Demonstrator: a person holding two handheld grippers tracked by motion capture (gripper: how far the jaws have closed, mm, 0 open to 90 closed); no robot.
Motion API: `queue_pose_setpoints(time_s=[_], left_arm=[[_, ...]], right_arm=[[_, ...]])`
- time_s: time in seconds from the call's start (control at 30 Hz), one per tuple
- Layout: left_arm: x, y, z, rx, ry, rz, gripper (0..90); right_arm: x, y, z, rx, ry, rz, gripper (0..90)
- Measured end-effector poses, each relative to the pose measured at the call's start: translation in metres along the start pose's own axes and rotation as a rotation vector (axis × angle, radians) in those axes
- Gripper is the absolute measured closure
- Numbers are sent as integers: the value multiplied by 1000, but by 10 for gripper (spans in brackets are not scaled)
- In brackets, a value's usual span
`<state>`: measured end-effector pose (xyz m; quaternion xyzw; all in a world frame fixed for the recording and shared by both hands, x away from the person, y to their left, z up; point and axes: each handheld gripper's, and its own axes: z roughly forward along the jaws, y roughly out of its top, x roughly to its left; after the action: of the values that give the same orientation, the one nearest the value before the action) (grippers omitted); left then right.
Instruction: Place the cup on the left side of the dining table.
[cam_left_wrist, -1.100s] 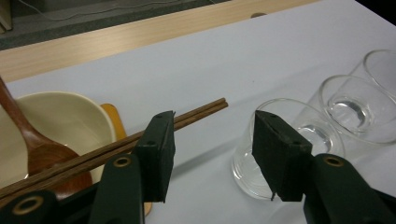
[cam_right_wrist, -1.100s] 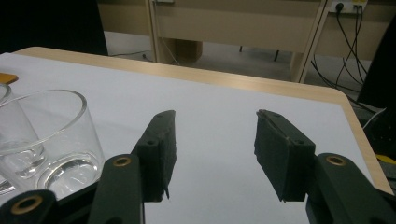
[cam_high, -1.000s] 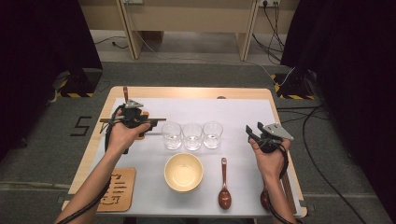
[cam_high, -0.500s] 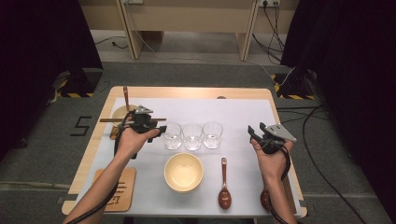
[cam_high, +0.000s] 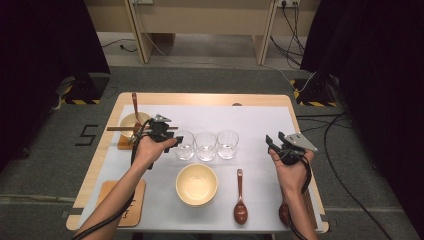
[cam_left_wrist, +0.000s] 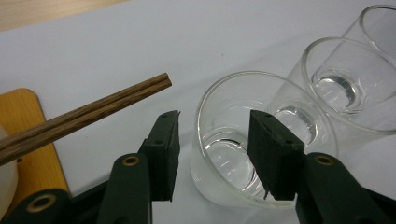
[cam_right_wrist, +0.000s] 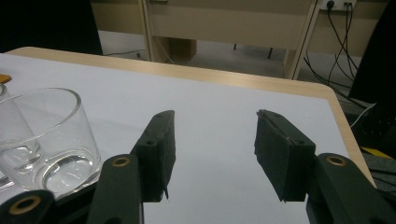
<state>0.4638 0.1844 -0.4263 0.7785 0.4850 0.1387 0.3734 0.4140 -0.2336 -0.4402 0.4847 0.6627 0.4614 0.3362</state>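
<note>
Here the left gripper (cam_left_wrist: 212, 156) has its closing fingers apart astride the nearest glass's (cam_left_wrist: 233, 158) near rim, not yet clamped

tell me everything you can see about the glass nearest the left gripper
The leftmost glass is a clear, empty tumbler with a thick base, standing upright on the white mat, first in a row of three. The left gripper straddles its near wall, one jaw inside, one outside; the jaws have just been closing, not visibly pressing it yet.
</note>
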Motion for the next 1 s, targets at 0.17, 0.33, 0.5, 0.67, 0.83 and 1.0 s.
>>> queue_pose_setpoints(time_s=[0.17, 0.33, 0.5, 0.67, 0.83, 1.0], left_arm=[[2, 0, 5, 6, -8, -8, 584], [2, 1, 8, 15, 1, 6, 630], [1, 1, 10, 30, 3, 18, 674], [2, 1, 13, 46, 7, 29, 716], [2, 2, 14, 52, 13, 34, 747], [0, 3, 15, 50, 23, 44, 779]], right_arm=[[0, 0, 0, 3, 1, 0, 483], [0, 0, 0, 3, 1, 0, 483], [0, 0, 0, 6, -1, 1, 482], [1, 0, 0, 11, 4, 0, 481], [1, 0, 0, 12, 6, 1, 481], [1, -1, 0, 12, 5, 1, 481]])
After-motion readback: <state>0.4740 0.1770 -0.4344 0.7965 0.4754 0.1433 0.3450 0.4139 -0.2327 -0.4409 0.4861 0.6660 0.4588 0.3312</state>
